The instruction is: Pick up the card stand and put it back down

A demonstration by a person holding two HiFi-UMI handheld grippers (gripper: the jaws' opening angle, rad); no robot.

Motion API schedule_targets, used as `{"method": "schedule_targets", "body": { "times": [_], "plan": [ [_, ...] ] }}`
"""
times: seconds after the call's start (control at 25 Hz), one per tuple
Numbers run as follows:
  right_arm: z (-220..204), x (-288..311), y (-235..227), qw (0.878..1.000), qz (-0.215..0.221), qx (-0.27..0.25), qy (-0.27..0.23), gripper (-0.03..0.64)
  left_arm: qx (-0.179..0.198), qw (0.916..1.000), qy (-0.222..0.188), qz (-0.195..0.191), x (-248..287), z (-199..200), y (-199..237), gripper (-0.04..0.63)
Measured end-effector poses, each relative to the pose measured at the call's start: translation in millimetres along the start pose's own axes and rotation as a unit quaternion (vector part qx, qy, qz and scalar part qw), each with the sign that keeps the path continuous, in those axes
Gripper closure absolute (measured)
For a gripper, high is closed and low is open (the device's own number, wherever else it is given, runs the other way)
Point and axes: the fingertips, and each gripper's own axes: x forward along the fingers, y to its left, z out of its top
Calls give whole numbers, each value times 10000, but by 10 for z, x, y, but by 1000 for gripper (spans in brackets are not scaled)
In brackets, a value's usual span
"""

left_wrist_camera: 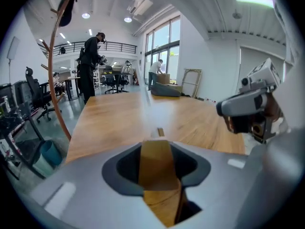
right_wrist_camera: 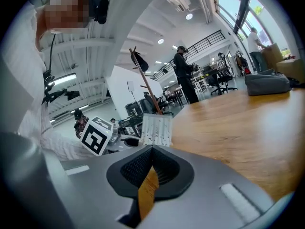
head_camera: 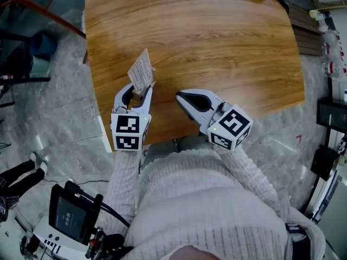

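The card stand is a small wooden base [left_wrist_camera: 155,168] with a white printed card [head_camera: 141,69] stuck upright in it, near the front left corner of the wooden table [head_camera: 217,37]. My left gripper [head_camera: 141,90] is shut on the wooden base, and the base fills the gap between the jaws in the left gripper view. The card leans a little to the left. My right gripper [head_camera: 183,97] hovers just to the right, jaws shut with nothing between them. In the right gripper view the card [right_wrist_camera: 156,129] stands ahead, beside the left gripper's marker cube [right_wrist_camera: 95,136].
The table's front edge runs just under both grippers. A device with a screen [head_camera: 70,215] lies on the floor at the lower left. A curved coat stand [left_wrist_camera: 59,56] and a blue bin [left_wrist_camera: 50,151] stand left of the table. People stand far off.
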Motion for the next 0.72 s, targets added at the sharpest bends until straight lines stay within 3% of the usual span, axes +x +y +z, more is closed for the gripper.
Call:
{"method": "schedule_targets", "body": {
  "times": [0.72],
  "plan": [
    [386, -133, 41, 9983, -51, -366, -447, 620, 322, 9976, -601, 101, -300, 521, -66, 437]
  ]
}}
